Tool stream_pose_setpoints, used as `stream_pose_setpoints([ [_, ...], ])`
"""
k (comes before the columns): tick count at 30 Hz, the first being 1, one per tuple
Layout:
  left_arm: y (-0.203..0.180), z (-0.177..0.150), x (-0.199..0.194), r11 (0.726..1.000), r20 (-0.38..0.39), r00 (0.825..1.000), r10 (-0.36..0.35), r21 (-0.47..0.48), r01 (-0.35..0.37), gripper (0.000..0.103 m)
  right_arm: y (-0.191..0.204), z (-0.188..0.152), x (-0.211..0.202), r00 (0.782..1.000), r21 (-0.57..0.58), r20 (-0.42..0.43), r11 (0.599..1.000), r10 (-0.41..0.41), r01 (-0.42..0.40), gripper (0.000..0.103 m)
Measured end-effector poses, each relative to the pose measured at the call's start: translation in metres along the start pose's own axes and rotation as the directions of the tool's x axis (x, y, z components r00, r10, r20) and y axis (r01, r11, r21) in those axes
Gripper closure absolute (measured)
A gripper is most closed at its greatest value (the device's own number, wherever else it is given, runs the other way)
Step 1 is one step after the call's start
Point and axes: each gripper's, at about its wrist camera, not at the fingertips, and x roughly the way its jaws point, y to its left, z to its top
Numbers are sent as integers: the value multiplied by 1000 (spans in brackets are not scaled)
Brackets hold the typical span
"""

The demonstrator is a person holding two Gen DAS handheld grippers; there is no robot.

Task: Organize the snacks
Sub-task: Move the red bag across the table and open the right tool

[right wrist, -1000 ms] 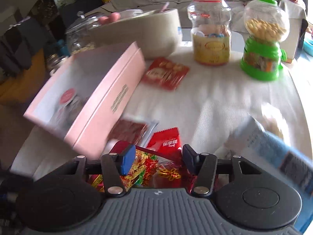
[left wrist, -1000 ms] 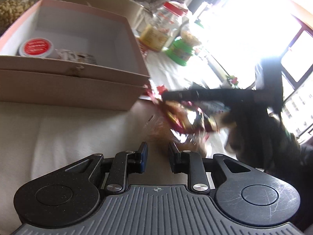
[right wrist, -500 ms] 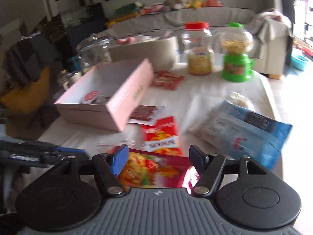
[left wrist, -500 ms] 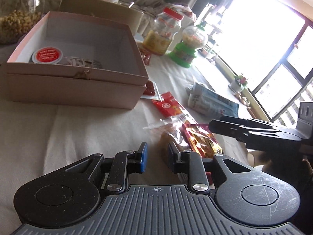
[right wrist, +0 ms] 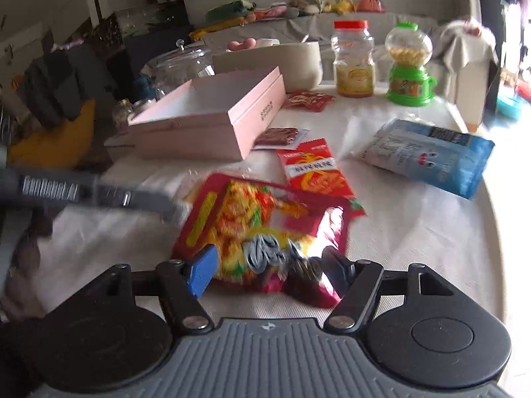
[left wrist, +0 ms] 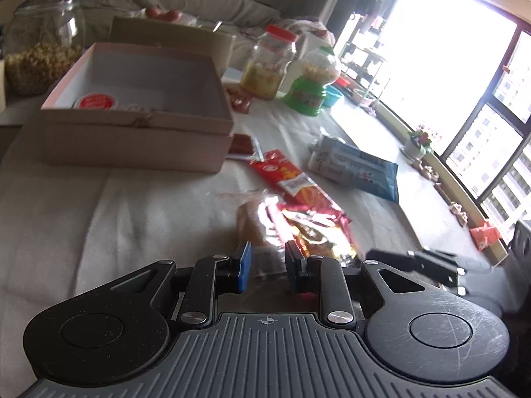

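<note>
Snack bag (right wrist: 265, 232) on the table, between the spread, non-touching fingers of the right gripper (right wrist: 270, 270).

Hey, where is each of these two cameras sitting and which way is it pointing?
Left wrist: on the left gripper, facing across the table to the window; right gripper shows.
Right wrist: on the right gripper, over the red snack bag, facing the sofa; left gripper shows.
Shared: pink box, blue bag.
</note>
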Motion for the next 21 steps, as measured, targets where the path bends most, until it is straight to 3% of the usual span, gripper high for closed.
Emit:
stream_pose_setpoints([
  [3,-18,3,4,997,20,1000,20,76,-21,77,-1,-13,-6,990,-39,22,990,-136,137,32],
  [5,-26,2,8,993,16,1000,23,112,-25,77,-11,-18,-6,982,3,35,983,-184,184,30],
  [7,-30,0,13,991,4,1000,29,128,-30,77,-22,-26,-2,984,62,48,984,-170,167,23],
  [16,-31,-9,15,984,27,997,66,162,-70,77,-27,-32,-7,986,85,82,987,-142,135,22],
  [19,-27,-10,10,976,48,993,112,184,-119,77,-21,-32,-14,987,85,86,988,-137,129,22],
  [21,-23,-9,9,968,59,988,142,198,-151,77,-5,-28,-22,992,41,98,997,-74,70,21],
])
